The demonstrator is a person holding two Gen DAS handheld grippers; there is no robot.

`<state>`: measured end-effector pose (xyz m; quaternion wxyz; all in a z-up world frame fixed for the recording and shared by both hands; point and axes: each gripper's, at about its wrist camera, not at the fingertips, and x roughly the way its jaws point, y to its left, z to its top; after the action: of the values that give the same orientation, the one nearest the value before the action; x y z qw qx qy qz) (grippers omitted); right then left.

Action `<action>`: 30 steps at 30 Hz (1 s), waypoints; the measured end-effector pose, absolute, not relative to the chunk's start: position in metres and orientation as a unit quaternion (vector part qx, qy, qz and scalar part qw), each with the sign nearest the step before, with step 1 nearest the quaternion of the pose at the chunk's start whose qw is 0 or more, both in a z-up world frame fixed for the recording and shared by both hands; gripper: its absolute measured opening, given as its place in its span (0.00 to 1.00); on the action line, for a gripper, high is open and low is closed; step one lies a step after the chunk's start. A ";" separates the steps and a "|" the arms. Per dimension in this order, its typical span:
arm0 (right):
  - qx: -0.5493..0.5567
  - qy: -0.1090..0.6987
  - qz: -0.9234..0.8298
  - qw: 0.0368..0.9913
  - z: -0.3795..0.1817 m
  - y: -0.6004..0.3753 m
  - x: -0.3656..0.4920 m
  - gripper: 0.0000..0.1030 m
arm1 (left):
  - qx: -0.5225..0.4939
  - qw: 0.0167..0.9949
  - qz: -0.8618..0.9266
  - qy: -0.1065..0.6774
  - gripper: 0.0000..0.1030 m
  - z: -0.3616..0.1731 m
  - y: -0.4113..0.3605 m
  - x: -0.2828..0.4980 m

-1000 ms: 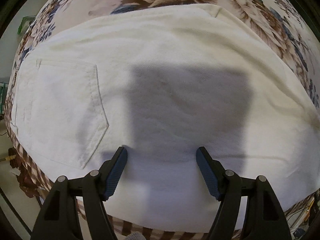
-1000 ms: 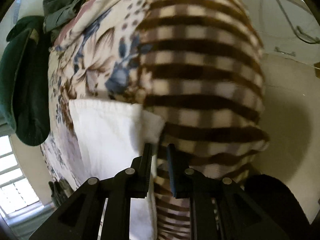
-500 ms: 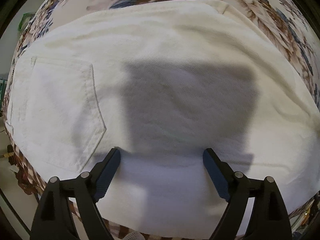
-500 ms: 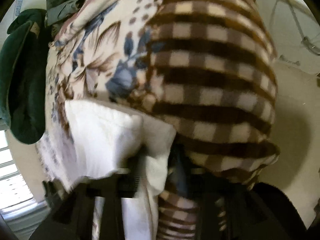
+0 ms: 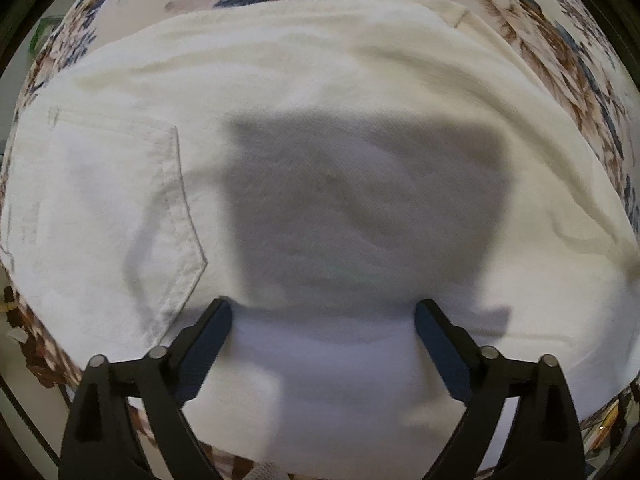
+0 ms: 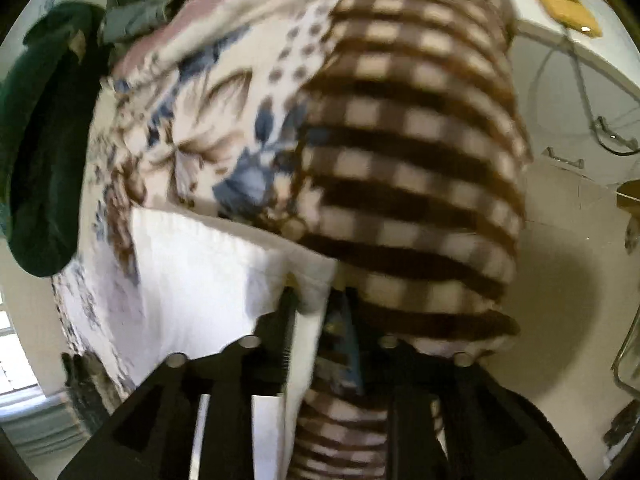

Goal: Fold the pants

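Observation:
White pants [image 5: 320,120] lie spread on a floral blanket, with a back pocket [image 5: 120,216] at the left. My left gripper [image 5: 323,312] is open and hovers just above the pants, casting a square shadow on them. In the right wrist view the pants' hem end [image 6: 208,272] lies at the bed's edge. My right gripper [image 6: 314,300] is shut on a corner of that white cloth, which runs down between its fingers. The view is blurred.
The floral blanket [image 5: 560,52] covers the bed. A brown checked blanket [image 6: 420,160] hangs over the bed's side. Dark green clothes [image 6: 40,152] are piled at the far left. Bare floor [image 6: 568,264] lies at the right.
My left gripper has opened wider and moved a little closer over the pants. My right gripper has taken hold of the pants' corner and lifted it.

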<state>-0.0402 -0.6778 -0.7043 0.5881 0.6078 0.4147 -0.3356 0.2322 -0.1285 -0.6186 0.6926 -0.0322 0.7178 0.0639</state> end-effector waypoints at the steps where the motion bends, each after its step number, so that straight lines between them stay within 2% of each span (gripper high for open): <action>1: 0.619 0.396 -0.316 0.600 -0.696 -0.677 -0.044 0.29 | -0.038 0.693 0.062 0.718 1.00 -0.621 -0.129 0.233; 4: 0.624 0.394 -0.286 0.612 -0.687 -0.674 -0.038 0.29 | -0.038 0.692 0.068 0.718 1.00 -0.625 -0.131 0.233; 11: 0.635 0.421 -0.296 0.576 -0.723 -0.673 -0.010 0.29 | -0.037 0.693 0.072 0.717 1.00 -0.625 -0.138 0.242; 13: 0.603 0.427 -0.322 0.592 -0.715 -0.671 -0.004 0.10 | -0.037 0.691 0.072 0.719 1.00 -0.626 -0.136 0.240; 18: 0.578 0.429 -0.355 0.597 -0.693 -0.666 -0.011 0.07 | -0.036 0.686 0.072 0.723 1.00 -0.624 -0.135 0.247; 22: 0.563 0.468 -0.363 0.577 -0.709 -0.667 -0.020 0.07 | -0.033 0.691 0.079 0.717 1.00 -0.622 -0.134 0.245; 23: 0.577 0.471 -0.349 0.568 -0.716 -0.669 -0.022 0.09 | -0.033 0.694 0.080 0.715 1.00 -0.622 -0.134 0.244; 27: 0.606 0.448 -0.317 0.576 -0.709 -0.673 -0.034 0.42 | -0.034 0.683 0.080 0.725 1.00 -0.617 -0.137 0.242; 28: 0.603 0.451 -0.310 0.581 -0.705 -0.672 -0.036 0.46 | -0.033 0.685 0.075 0.724 1.00 -0.611 -0.139 0.242; 30: 0.581 0.472 -0.301 0.591 -0.694 -0.665 -0.033 0.48 | -0.026 0.695 0.067 0.715 1.00 -0.598 -0.146 0.241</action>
<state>-0.0328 -0.6652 -0.6943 0.5910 0.5811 0.4718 -0.3008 0.2408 -0.1456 -0.5981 0.6952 -0.0263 0.7152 0.0668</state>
